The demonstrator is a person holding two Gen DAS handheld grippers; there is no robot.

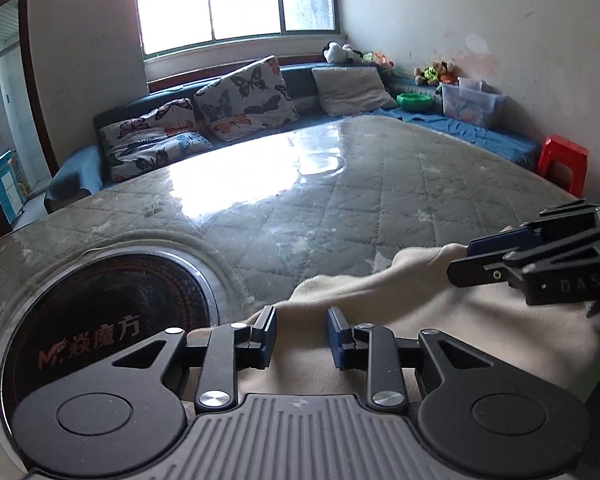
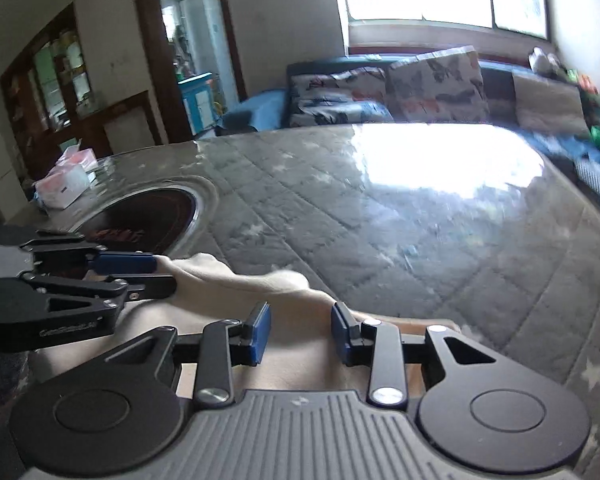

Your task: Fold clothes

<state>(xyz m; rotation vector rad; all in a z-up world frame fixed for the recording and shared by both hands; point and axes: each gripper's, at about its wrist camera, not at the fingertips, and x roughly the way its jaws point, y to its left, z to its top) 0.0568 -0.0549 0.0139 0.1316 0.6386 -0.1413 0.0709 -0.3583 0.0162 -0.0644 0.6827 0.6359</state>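
Note:
A cream cloth [image 1: 380,312] lies bunched at the near edge of the glass-topped table [image 1: 340,208]. My left gripper [image 1: 302,336] hovers low over it. Its blue pads stand a small gap apart, and smooth cloth runs between and under them. My right gripper [image 1: 460,260] comes in from the right, its tips at a raised ridge of the cloth. In the right wrist view my right gripper [image 2: 300,336] is likewise partly open over the cloth [image 2: 260,284]. The left gripper [image 2: 164,274] sits at the cloth's left end.
A round black cooktop [image 1: 100,320] is set into the table, left of the cloth. Tissue packs [image 2: 64,184] lie at the table's far left corner. A blue sofa with butterfly cushions [image 1: 240,96] runs behind the table. A red stool [image 1: 564,160] stands at the right.

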